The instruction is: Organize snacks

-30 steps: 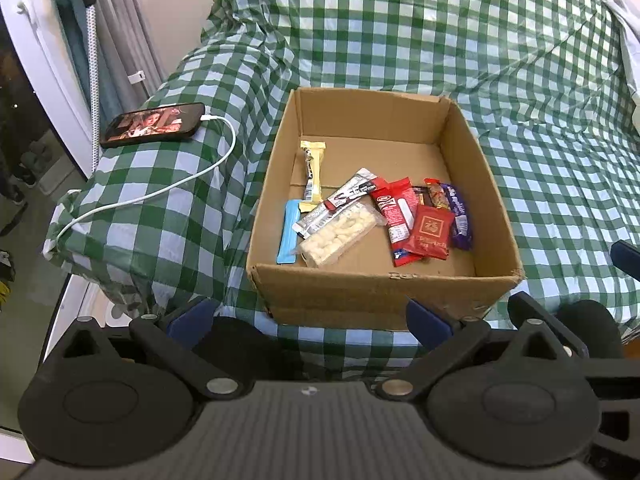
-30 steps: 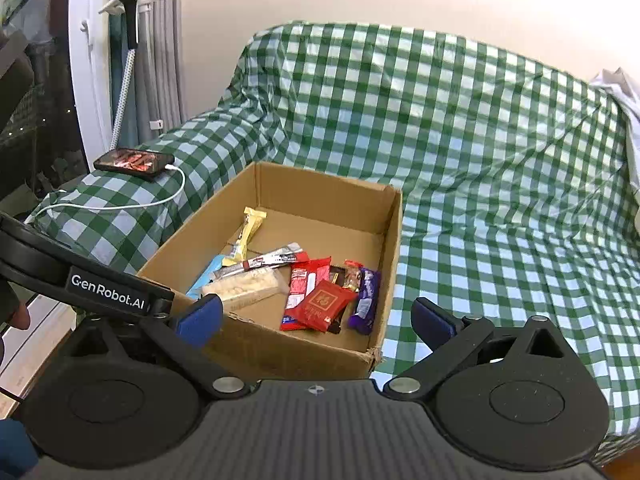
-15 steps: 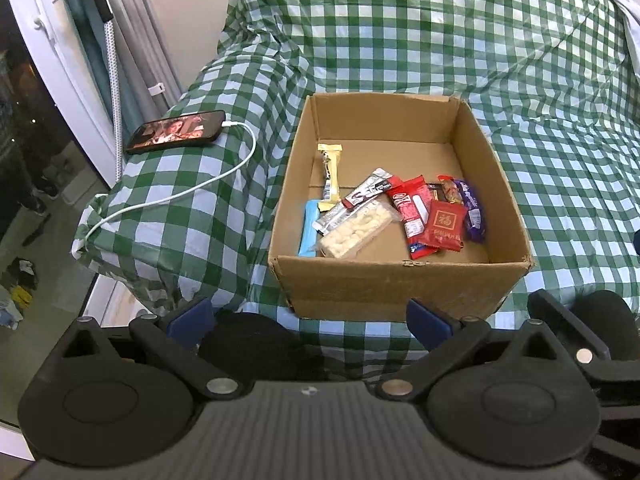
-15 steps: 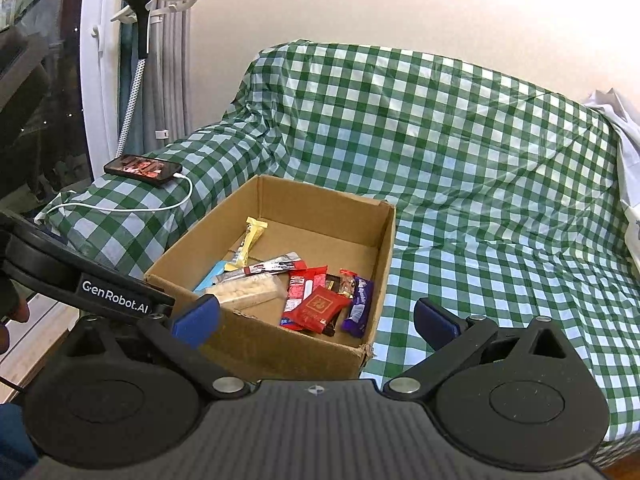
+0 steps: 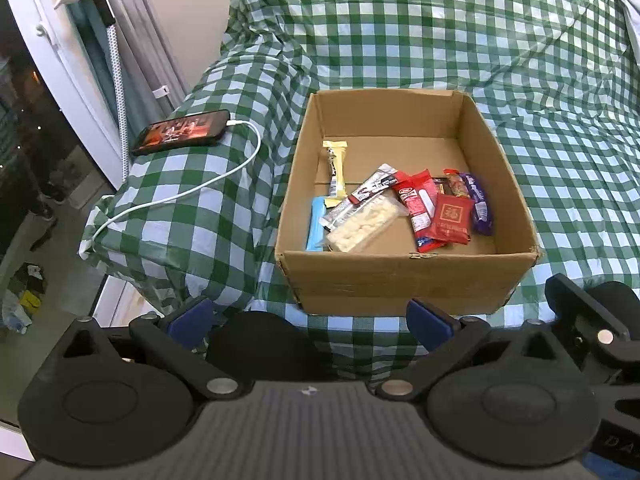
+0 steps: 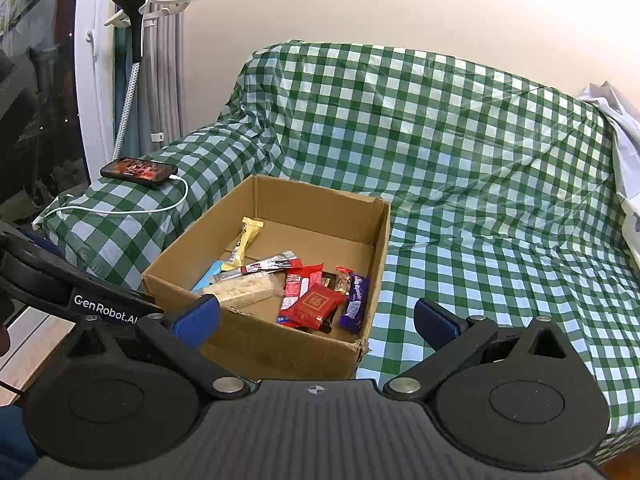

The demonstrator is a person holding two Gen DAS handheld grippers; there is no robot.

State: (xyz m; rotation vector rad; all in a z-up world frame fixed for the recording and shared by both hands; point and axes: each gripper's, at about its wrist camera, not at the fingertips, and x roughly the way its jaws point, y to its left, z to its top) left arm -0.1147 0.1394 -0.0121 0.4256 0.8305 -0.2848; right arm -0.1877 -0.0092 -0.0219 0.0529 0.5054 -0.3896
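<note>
Left wrist view: the left claw (image 5: 308,314) hangs wide and empty before a brown corrugated cardboard box (image 5: 404,280) on a sofa under a green and white checked cloth (image 5: 540,80); the box is rectangular, open on top, its near edge a little frayed. Inside lie the snacks in a loose heap; a glossy red square packet (image 5: 452,220) rests on a long red wrapper (image 5: 418,208), a purple bar (image 5: 478,210) just beside them, a clear pack of pale lumpy pieces (image 5: 362,228) near a thin blue bar (image 5: 316,224), a yellow bar (image 5: 336,168) further back. A black phone (image 5: 182,132) with a white cable (image 5: 200,196) lies on the armrest. Right wrist view: the right claw (image 6: 316,322) is also wide, holding nothing.
</note>
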